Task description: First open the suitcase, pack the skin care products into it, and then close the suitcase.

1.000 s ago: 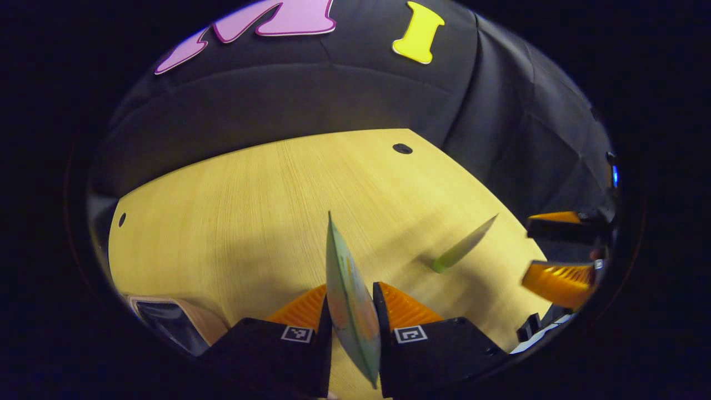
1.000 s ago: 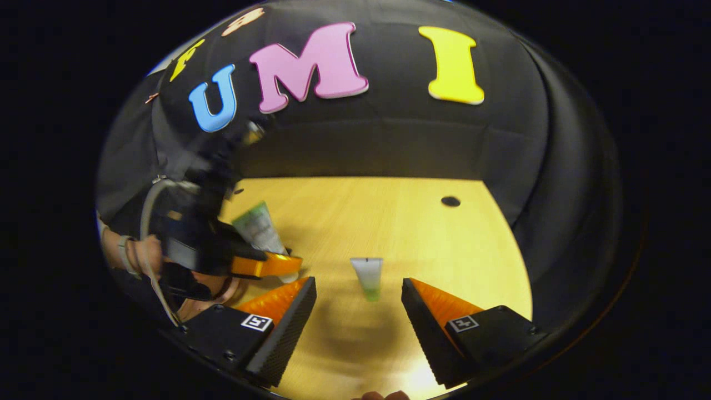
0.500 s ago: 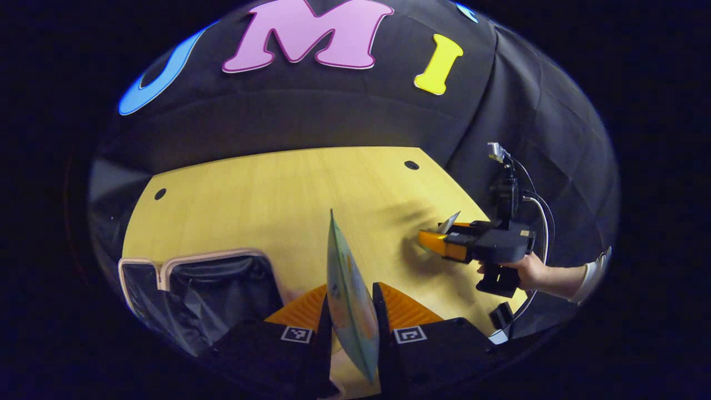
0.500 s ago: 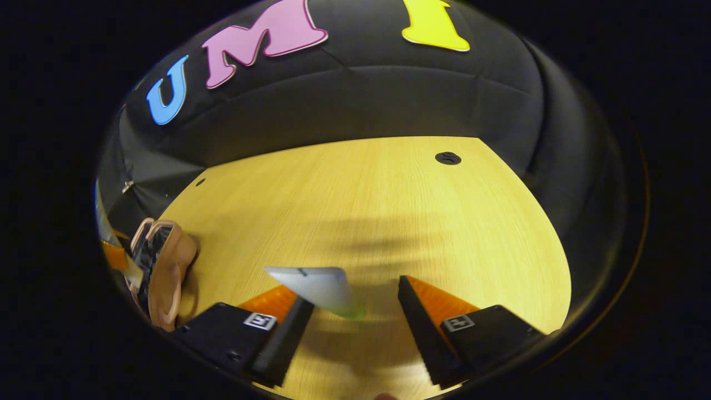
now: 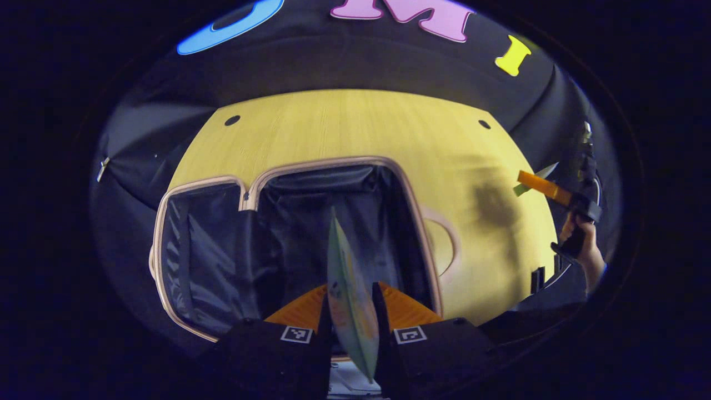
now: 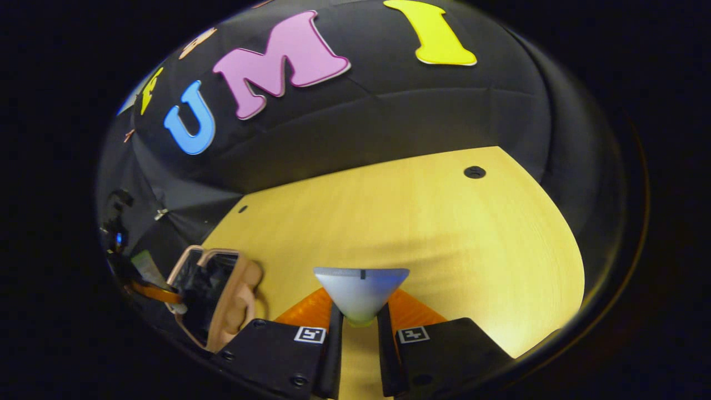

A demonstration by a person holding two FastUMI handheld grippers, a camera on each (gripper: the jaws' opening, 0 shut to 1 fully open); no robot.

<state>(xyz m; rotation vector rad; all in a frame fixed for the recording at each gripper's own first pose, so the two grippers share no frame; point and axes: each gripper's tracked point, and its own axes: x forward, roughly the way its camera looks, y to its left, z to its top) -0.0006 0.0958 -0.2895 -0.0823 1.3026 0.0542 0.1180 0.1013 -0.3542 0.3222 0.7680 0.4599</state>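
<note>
The open suitcase (image 5: 166, 200), pink-trimmed with a black lining, lies on the wooden table below my left gripper (image 5: 349, 311). That gripper is shut on a flat, pale green skin care tube (image 5: 347, 289), held edge-on above the suitcase's right compartment. In the right gripper view my right gripper (image 6: 358, 328) is shut on a white tube (image 6: 361, 289) with a green cap end, its wide crimped end pointing forward. The suitcase (image 6: 219, 294) sits low at the left there. The right gripper (image 5: 547, 189) also appears at the far right of the left gripper view, held by a hand (image 5: 583, 250).
The yellow wooden table (image 6: 422, 222) stretches ahead, with small dark holes (image 6: 474, 171) near its far corners. The suitcase's pink handle (image 5: 444, 244) sticks out on its right side. Black cloth walls close the booth behind and beside the table.
My left gripper has carried its tube over the open suitcase and tilted down. My right gripper has shut on the white tube and lifted it off the table.
</note>
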